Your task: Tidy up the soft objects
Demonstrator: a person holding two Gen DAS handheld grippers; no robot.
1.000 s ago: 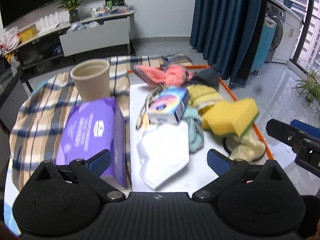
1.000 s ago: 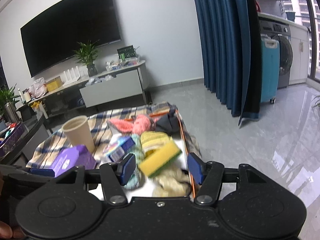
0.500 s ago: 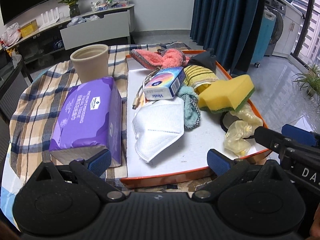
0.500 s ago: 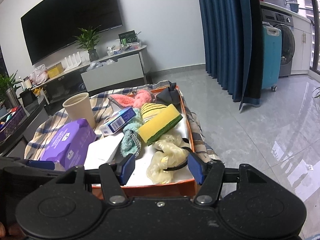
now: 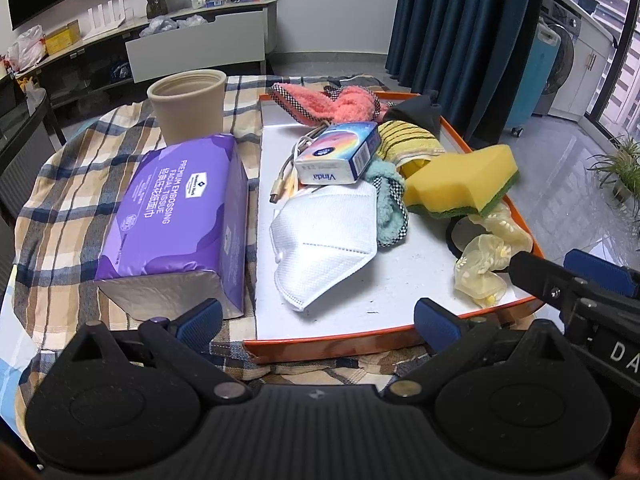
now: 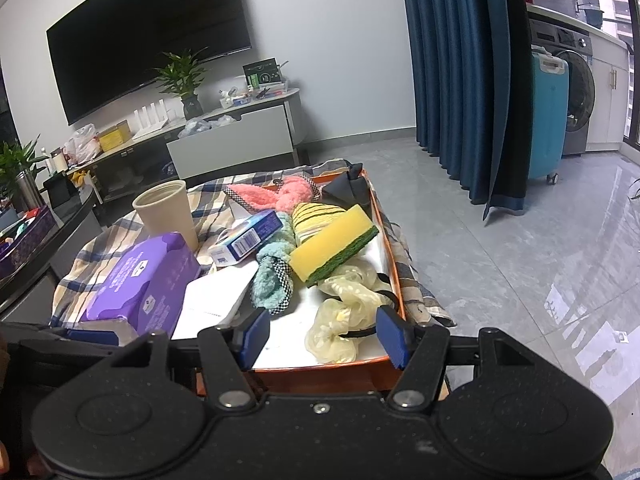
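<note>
1. Room – we see a living room with a TV (image 6: pixel 148 52), a low cabinet (image 6: pixel 232 140), blue curtains (image 5: pixel 460 32), a grey tile floor and a washer (image 6: pixel 568 100) at the right.
2. Table (image 5: pixel 80 168) – covered by a plaid cloth; on it a beige cup (image 5: pixel 187 106) and a purple tissue pack (image 5: pixel 180 216), just beside the tray.
3. Tray (image 5: pixel 400 338) – orange rim, white floor; all the soft things are piled in it: white mask (image 5: pixel 324 240), yellow sponge (image 5: pixel 460 184), pale scrunchies (image 5: pixel 484 264), teal cloth (image 5: pixel 386 204), yellow striped cloth (image 5: pixel 408 140), pink cloth (image 5: pixel 344 106), dark cloth (image 5: pixel 420 114), plus a small Vinda box (image 5: pixel 340 152) and a cable (image 5: pixel 286 176).
4. Progress – we judge it barely begun: nothing looks sorted, nothing is held, every item is left to do.
5. Left gripper (image 5: pixel 316 316) – jaws wide apart and empty, hovering over the tray's near edge.
6. Right gripper (image 6: pixel 322 332) – also spread and empty, the scrunchies lying just past its fingers, not touched.
</note>
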